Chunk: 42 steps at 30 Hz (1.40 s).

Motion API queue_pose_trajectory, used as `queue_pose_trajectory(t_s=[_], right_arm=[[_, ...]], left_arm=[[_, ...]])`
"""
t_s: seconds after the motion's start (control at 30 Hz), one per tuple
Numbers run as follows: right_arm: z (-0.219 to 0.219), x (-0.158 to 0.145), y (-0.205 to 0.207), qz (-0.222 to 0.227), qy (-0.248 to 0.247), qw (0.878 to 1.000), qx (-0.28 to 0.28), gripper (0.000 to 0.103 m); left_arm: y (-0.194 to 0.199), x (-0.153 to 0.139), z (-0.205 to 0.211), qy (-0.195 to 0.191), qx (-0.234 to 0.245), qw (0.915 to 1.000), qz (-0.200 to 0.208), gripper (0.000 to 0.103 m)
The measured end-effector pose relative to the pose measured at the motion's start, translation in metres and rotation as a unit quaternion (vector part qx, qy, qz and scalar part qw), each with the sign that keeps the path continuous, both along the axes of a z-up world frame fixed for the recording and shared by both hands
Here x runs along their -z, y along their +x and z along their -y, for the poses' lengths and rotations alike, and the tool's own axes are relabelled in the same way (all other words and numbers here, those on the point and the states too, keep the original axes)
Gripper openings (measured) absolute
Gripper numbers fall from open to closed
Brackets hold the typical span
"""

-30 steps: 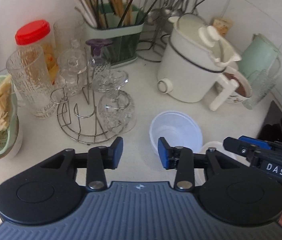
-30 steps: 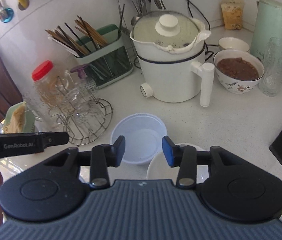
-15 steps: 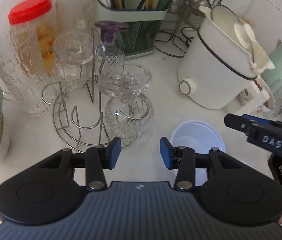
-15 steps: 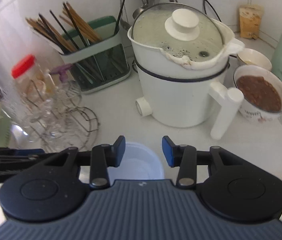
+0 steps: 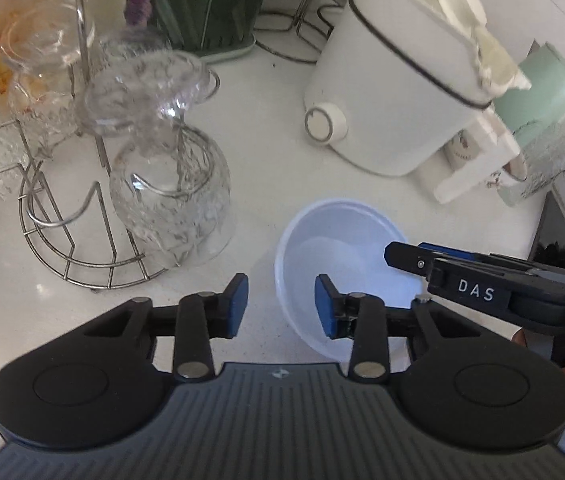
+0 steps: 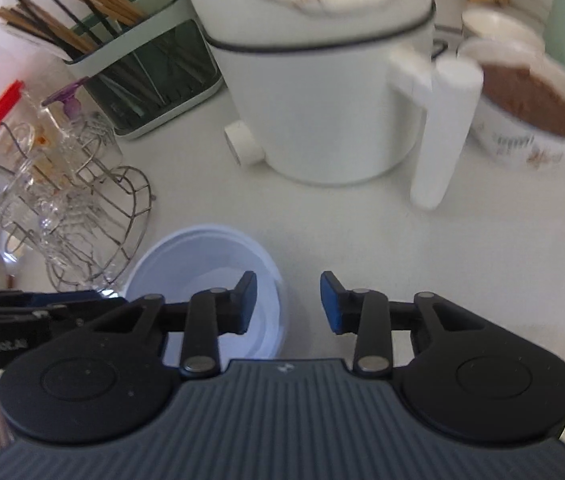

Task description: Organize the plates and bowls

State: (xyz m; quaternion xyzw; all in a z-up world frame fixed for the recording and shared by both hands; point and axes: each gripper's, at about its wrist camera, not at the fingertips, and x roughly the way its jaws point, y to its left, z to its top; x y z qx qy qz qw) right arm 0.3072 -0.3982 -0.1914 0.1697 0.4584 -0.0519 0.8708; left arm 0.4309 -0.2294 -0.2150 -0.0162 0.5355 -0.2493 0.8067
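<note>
A pale blue plastic bowl [image 5: 342, 248] stands empty on the white counter. My left gripper [image 5: 280, 306] is open, its jaws straddling the bowl's left rim. My right gripper [image 6: 288, 304] is open, its jaws straddling the same bowl's [image 6: 202, 256] right rim. The right gripper also shows in the left wrist view [image 5: 482, 284], reaching over the bowl from the right. A ceramic bowl of brown food [image 6: 530, 112] sits at the back right, with a small empty white bowl [image 6: 498, 28] behind it.
A wire rack with upturned glasses [image 5: 162, 184] stands left of the bowl. A white electric pot [image 6: 322, 72] with a long handle stands just behind it. A green chopstick holder [image 6: 150, 72], a red-lidded jar [image 6: 6, 108] and a mint kettle [image 5: 542, 92] line the back.
Both grippers have moved forward and down toward the blue bowl, closing in on it from either side. The jaws have stayed open. The bowl has not moved.
</note>
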Motion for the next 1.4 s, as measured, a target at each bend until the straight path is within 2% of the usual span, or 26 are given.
queue_pose_trajectory(t_s=[0.13, 0.23, 0.33, 0.43, 0.63, 0.77, 0.97, 1.4], right_arm=[[0.002, 0.012, -0.004, 0.001, 0.020, 1.000, 0.013, 0.032], [-0.001, 0.015, -0.004, 0.006, 0.012, 1.000, 0.012, 0.030], [-0.001, 0.019, -0.004, 0.011, 0.021, 1.000, 0.013, 0.024], [-0.001, 0.022, -0.004, 0.022, 0.051, 0.998, 0.014, 0.024], [-0.005, 0.015, -0.003, 0.034, 0.048, 0.998, 0.005, 0.024], [-0.016, 0.006, -0.006, 0.044, 0.030, 0.999, 0.008, 0.024], [-0.012, 0.006, -0.013, 0.061, 0.088, 0.994, 0.029, 0.024], [-0.012, -0.029, -0.027, 0.088, 0.119, 0.989, 0.017, 0.024]], left_arm=[[0.000, 0.008, 0.004, 0.011, 0.009, 0.9999, -0.003, 0.031], [-0.003, 0.014, 0.003, -0.001, 0.004, 0.9999, -0.009, 0.025], [-0.004, 0.015, 0.006, -0.009, 0.013, 0.9999, 0.001, 0.019], [0.002, 0.015, 0.006, -0.026, 0.002, 0.9996, -0.011, 0.019], [0.005, 0.007, -0.005, -0.057, -0.028, 0.9977, -0.021, 0.019], [0.002, -0.003, -0.005, -0.044, -0.029, 0.9986, -0.003, 0.019], [0.007, -0.017, -0.016, -0.054, -0.030, 0.9981, 0.009, 0.019], [-0.014, -0.050, -0.038, -0.073, -0.032, 0.9967, 0.015, 0.019]])
